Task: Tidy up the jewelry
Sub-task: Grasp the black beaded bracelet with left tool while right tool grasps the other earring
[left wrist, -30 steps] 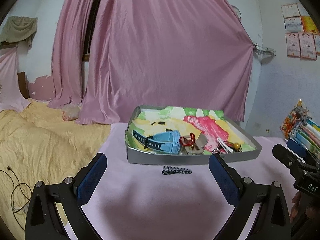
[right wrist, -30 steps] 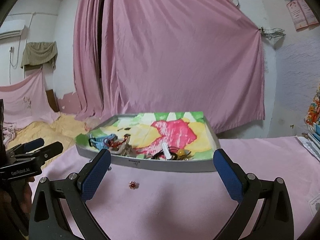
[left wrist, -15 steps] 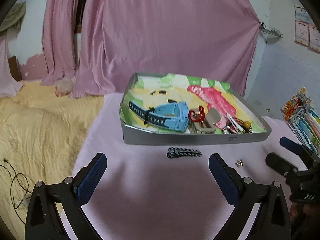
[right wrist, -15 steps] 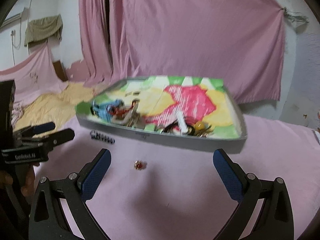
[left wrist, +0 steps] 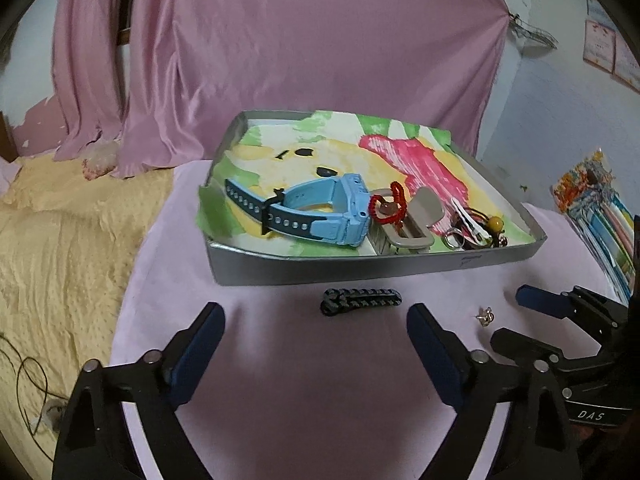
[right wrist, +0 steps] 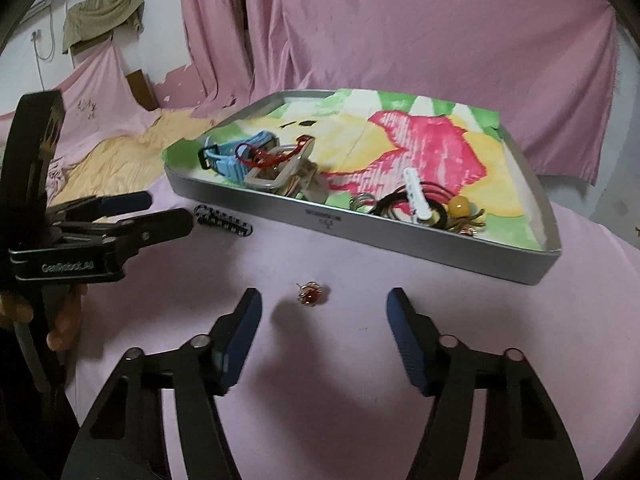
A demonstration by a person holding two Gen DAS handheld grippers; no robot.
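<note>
Your right claw point(right wrist: 324, 312) is spread wide, with the red earring point(right wrist: 310, 294) lying just ahead between its pads. Your left claw point(left wrist: 316, 328) is also spread, the dark bracelet point(left wrist: 360, 300) just ahead. Both have lowered closer since the earlier frame. Step: reaching. Next, lower, pinch, then lift to the tray point(right wrist: 400, 236) beyond.

One tray point(left wrist: 360, 270), one blue watch point(left wrist: 320, 212), one black bracelet point(left wrist: 360, 300), one earring point(right wrist: 310, 294) (red-stoned), perhaps two hair ties point(right wrist: 404, 204)
</note>
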